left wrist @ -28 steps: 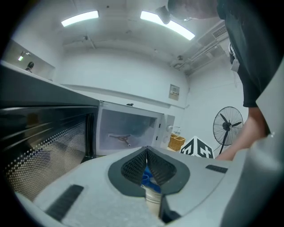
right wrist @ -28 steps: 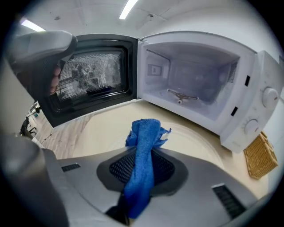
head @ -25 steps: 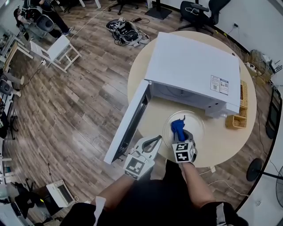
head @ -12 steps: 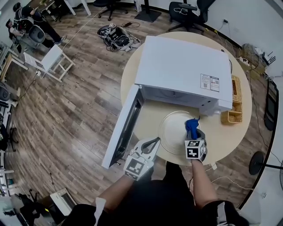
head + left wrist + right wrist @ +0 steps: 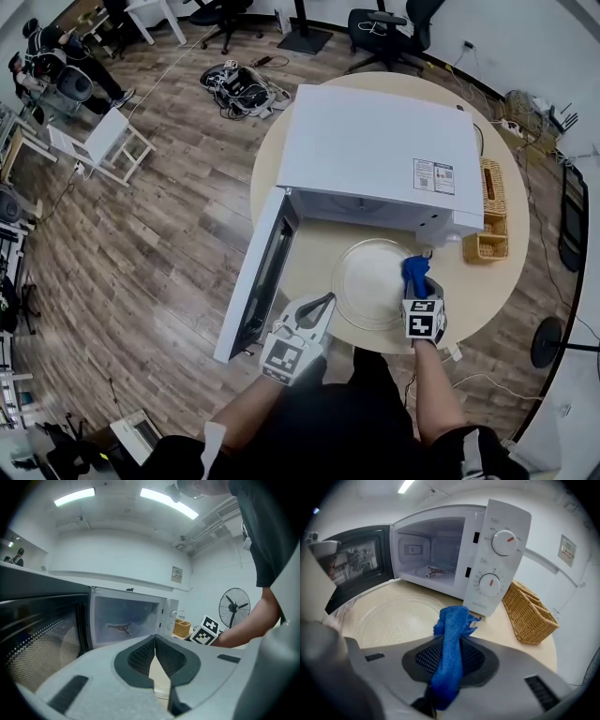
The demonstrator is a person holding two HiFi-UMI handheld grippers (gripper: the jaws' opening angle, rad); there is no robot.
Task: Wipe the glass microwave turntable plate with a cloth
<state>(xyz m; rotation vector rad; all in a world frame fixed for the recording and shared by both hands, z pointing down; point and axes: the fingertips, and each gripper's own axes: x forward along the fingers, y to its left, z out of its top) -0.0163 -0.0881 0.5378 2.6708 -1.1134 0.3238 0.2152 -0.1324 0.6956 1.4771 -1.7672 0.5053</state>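
one cloth (image 5: 453,620) between right tongs (image 5: 451,649)

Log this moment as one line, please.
right gripper: shut on blue cloth at rim of round glass turntable plate | left gripper: shut, empty | white microwave: door open

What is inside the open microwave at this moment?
Only the turntable support shows on the floor of the microwave; the glass plate is out on the table. The cavity's right end is hidden behind the control panel.
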